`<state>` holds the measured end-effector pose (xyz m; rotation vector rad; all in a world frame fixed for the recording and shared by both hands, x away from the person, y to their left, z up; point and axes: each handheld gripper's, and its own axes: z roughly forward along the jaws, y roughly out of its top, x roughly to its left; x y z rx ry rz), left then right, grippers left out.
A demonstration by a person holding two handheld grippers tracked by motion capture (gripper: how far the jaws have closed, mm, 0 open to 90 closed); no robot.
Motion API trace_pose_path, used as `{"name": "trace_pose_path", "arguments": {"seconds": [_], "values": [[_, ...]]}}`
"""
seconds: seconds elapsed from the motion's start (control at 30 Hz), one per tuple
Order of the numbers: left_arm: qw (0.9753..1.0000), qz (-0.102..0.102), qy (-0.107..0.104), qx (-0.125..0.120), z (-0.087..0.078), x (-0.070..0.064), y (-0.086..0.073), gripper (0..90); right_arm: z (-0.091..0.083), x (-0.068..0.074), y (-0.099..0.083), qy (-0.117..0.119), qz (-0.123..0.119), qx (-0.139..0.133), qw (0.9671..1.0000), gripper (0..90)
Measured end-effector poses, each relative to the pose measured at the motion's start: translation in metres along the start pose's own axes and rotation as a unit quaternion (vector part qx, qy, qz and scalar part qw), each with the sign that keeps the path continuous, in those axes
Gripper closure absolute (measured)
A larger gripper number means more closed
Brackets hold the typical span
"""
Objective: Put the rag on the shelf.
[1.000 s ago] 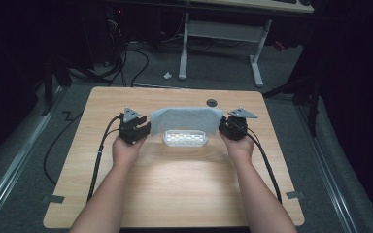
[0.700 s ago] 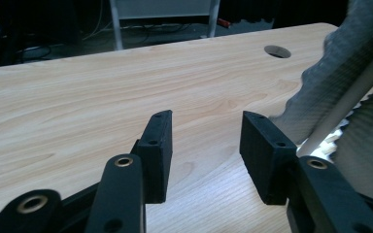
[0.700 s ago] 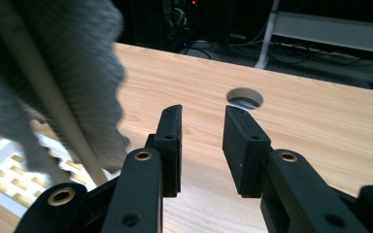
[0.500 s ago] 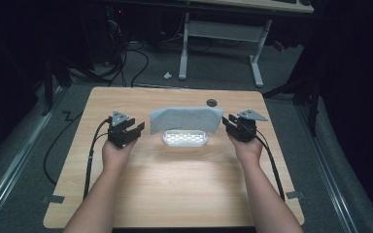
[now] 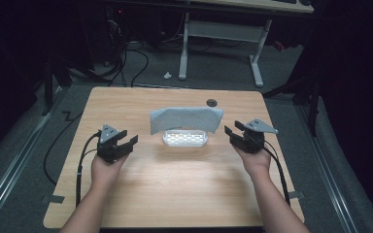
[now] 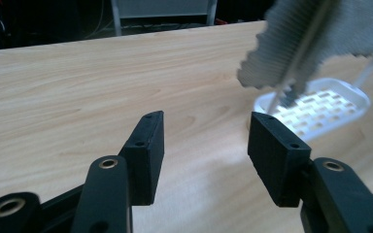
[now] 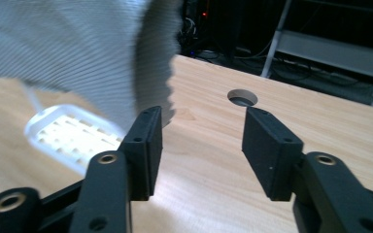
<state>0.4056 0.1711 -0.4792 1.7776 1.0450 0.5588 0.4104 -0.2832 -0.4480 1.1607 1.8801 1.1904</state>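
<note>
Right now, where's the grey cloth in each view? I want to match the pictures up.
High view: the grey cloth hangs mid-table, between the two grippers.
Left gripper view: top right corner, beyond the open fingers.
Right gripper view: top left, reaching down behind the left finger.
Shared landmark: the white slotted tray beneath the cloth, seen at right and at left in the gripper views.

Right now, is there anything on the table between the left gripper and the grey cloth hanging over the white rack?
Nothing visible. Bare wood lies between the open left gripper and the grey cloth draped above the white rack. The right gripper is on the far side.
</note>
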Motion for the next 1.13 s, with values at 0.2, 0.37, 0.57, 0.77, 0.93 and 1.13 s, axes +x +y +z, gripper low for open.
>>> {"name": "trace_pose_path", "arguments": {"seconds": [0.2,0.37,0.57,0.77,0.93,1.13], "values": [[0.9992,-0.007,-0.037,-0.015,-0.039,-0.025,-0.020,46.9,-0.033,0.020,-0.009,0.011,-0.025,-0.007,0.9996,43.2],[0.9986,0.015,-0.050,-0.001,-0.052,-0.051,-0.035,44.9,-0.056,0.038,-0.025,0.019,-0.024,-0.006,0.9995,40.2],[0.9969,0.024,-0.064,0.039,-0.048,-0.083,-0.069,48.0,-0.068,0.062,-0.060,0.038,-0.014,0.035,0.9986,36.3],[0.9944,0.024,-0.082,0.062,-0.042,-0.087,-0.067,45.5,-0.067,0.064,-0.101,0.045,-0.038,0.101,0.9931,39.3],[0.9928,0.049,-0.068,0.086,-0.040,-0.086,-0.071,43.8,-0.061,0.069,-0.096,0.050,-0.028,0.091,0.9942,38.3],[0.9931,0.045,-0.068,0.084,-0.040,-0.085,-0.071,43.5,-0.062,0.070,-0.098,0.057,-0.035,0.092,0.9935,38.4]]}}
